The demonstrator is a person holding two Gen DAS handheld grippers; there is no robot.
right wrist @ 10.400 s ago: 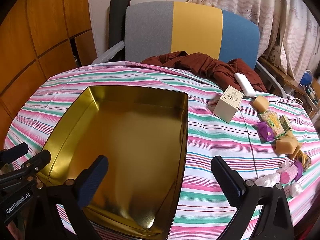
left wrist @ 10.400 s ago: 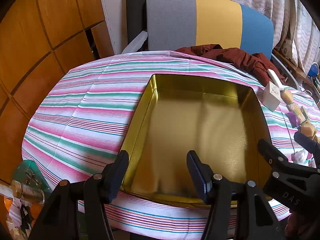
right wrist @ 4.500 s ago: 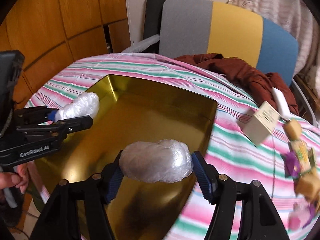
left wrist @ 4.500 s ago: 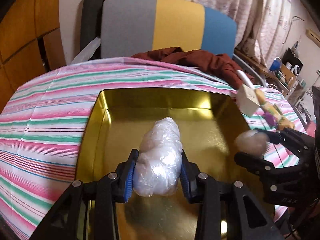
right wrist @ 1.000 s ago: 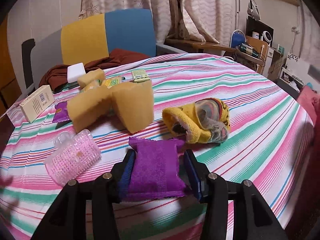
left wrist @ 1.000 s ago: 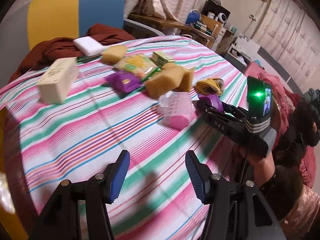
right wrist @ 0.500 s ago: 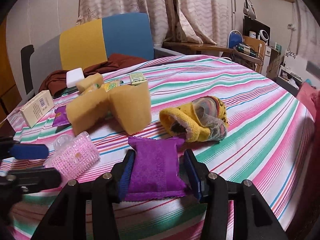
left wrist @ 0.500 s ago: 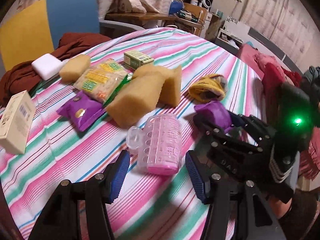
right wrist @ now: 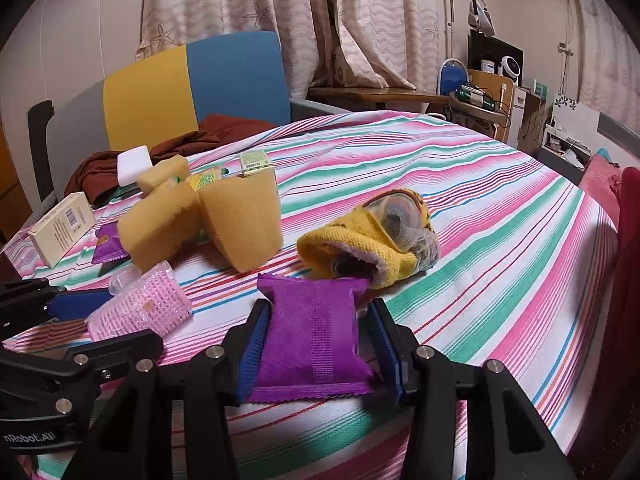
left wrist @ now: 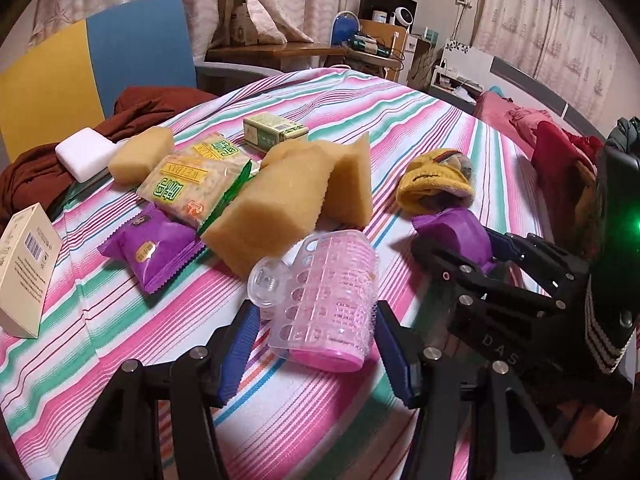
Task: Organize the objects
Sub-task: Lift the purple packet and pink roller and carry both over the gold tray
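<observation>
My left tool point(left wrist: 316, 344) has swung in around the pink roller point(left wrist: 320, 300), low centre of frame; jaws straddle it, not yet pinching. Right tool point(right wrist: 318, 344) stays clenched on the purple pouch point(right wrist: 316, 332), lower centre, on the bench point(right wrist: 500, 208). Both pickups nearly ready.

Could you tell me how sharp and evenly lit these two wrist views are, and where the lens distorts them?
Left wrist view: sharp on the pink hair roller, dark vignette in the corners, green lamp glare at the right edge. Right wrist view: crisp on the purple packet, stripes of the tablecloth bowing, shadow under the gripper.
</observation>
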